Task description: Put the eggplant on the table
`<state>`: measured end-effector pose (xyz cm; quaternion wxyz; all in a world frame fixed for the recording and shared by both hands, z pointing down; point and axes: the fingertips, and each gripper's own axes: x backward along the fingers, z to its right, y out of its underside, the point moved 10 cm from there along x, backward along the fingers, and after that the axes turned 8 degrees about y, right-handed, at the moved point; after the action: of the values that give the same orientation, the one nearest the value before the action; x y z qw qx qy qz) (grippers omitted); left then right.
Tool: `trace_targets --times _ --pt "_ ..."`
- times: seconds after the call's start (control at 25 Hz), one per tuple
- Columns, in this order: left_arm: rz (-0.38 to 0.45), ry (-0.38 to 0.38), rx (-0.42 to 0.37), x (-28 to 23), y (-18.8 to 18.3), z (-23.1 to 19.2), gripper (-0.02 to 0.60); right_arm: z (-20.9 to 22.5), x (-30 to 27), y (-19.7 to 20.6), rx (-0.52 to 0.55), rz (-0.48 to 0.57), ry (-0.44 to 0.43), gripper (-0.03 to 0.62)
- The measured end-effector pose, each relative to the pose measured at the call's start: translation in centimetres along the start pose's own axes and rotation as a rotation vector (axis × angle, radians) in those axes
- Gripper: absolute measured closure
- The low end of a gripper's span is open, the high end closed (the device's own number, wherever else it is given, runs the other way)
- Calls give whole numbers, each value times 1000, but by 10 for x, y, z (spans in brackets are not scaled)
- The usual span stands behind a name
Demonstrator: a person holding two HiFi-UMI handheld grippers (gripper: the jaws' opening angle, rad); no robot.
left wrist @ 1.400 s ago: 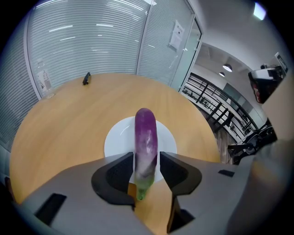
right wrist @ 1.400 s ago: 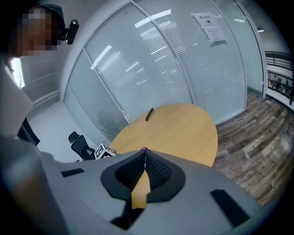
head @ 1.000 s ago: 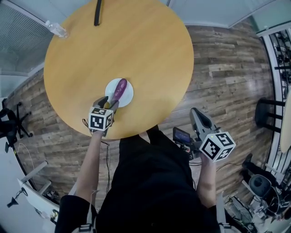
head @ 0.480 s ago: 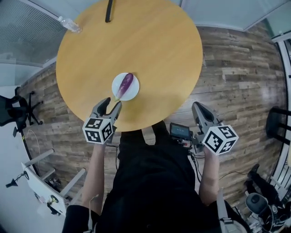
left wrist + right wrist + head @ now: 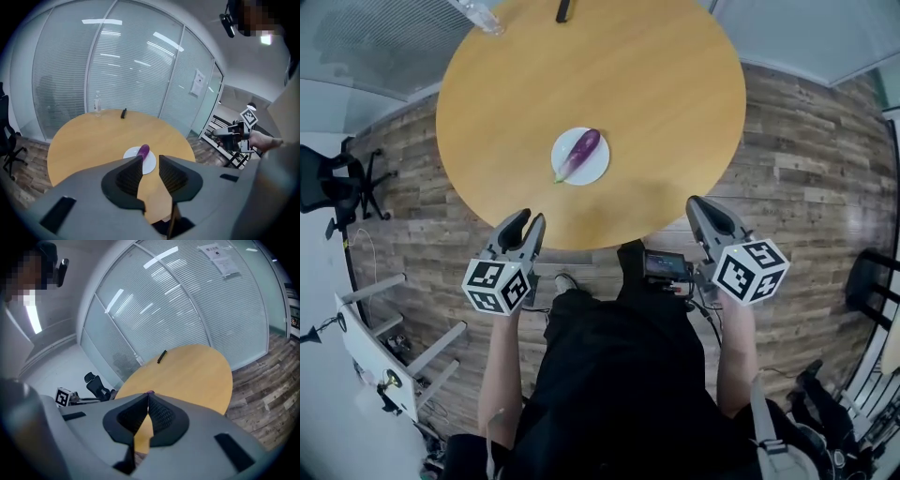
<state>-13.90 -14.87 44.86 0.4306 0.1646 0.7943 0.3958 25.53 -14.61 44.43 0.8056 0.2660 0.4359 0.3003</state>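
Note:
A purple eggplant (image 5: 582,150) lies on a white plate (image 5: 596,170) near the front of the round wooden table (image 5: 675,94). My left gripper (image 5: 525,225) hovers at the table's near edge, short of the plate. Its jaws have just been closing, and a narrow gap with nothing in it remains. In the left gripper view the eggplant (image 5: 143,150) and plate (image 5: 152,164) show beyond my left gripper (image 5: 150,157). My right gripper (image 5: 704,208) hangs off the table's right front edge. In the right gripper view, the right gripper (image 5: 148,395) has its tips touching and holds nothing.
A clear bottle (image 5: 478,14) and a black object (image 5: 563,9) sit at the table's far edge. A black office chair (image 5: 337,183) stands on the wooden floor at the left. Glass walls with blinds (image 5: 117,61) curve behind the table.
My left gripper has drawn back and up from beside the eggplant on the plate to the table's near edge, and its jaws have narrowed. The eggplant stays on the plate. The right gripper shifted slightly.

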Motion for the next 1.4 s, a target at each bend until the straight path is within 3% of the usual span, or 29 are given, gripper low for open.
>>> trace_targets --times 0.24,0.56,0.8,1.08,1.24,1.4 --pt "73 39 -4 49 18 2 571 -36 6 17 40 7 -17 577" --pt "125 134 -58 148 86 17 571 -122 41 81 132 7 -44 577" --pt "211 188 -65 253 162 26 571 -209 89 169 182 -13 -47 577" --pt "251 261 28 345 249 30 571 -274 146 273 193 -65 4 577" --pt "232 283 24 380 272 37 571 -292 169 304 175 -51 8 577" --pt "271 296 32 399 273 39 571 -298 188 299 191 25 20 577"
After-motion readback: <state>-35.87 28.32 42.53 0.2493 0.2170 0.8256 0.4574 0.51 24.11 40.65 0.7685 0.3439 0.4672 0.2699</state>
